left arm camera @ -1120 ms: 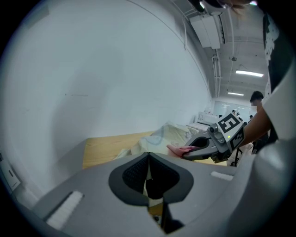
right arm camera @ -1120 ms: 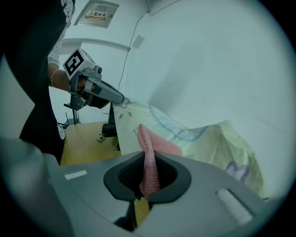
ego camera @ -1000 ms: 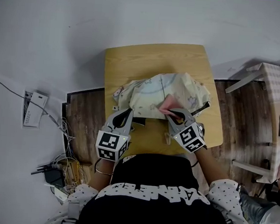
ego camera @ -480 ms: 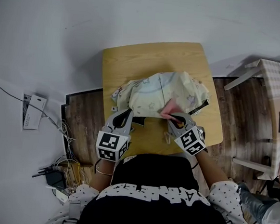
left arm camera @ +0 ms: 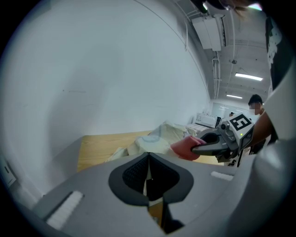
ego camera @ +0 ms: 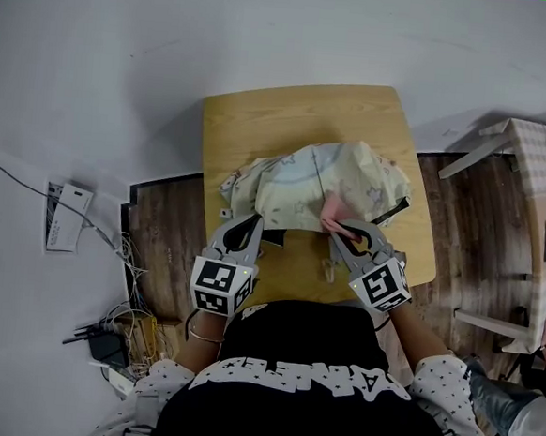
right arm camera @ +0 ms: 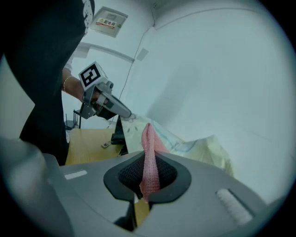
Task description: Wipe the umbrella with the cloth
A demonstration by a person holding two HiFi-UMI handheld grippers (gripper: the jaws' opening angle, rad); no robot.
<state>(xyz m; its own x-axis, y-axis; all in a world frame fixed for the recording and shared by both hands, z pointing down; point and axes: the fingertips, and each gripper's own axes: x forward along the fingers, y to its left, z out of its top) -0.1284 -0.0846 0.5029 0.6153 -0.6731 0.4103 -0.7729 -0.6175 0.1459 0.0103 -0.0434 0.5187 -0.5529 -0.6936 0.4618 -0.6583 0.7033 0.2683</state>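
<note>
Wooden table (ego camera: pixel 290 120): centre of the head view, against the white wall.

Umbrella (ego camera: pixel 304 182): pale yellow with a printed pattern, collapsed in a crumpled heap on the nearer half of the table, just below frame centre. A black part of it (ego camera: pixel 392 210) sticks out at the heap's right edge.

Left gripper (ego camera: pixel 250 226): lower left of centre, tips at the umbrella's near-left edge. Its own view shows the jaws closed, with a thin strip of the pale fabric nipped in the seam.

Right gripper (ego camera: pixel 343 231): lower right of centre, jaws clamped on the pink cloth (ego camera: pixel 333 209). The cloth stands up from between the pads and lies against the umbrella's near-right edge.

Small metal piece (ego camera: pixel 329 265): on bare table between the two grippers; what it is cannot be made out.
</note>
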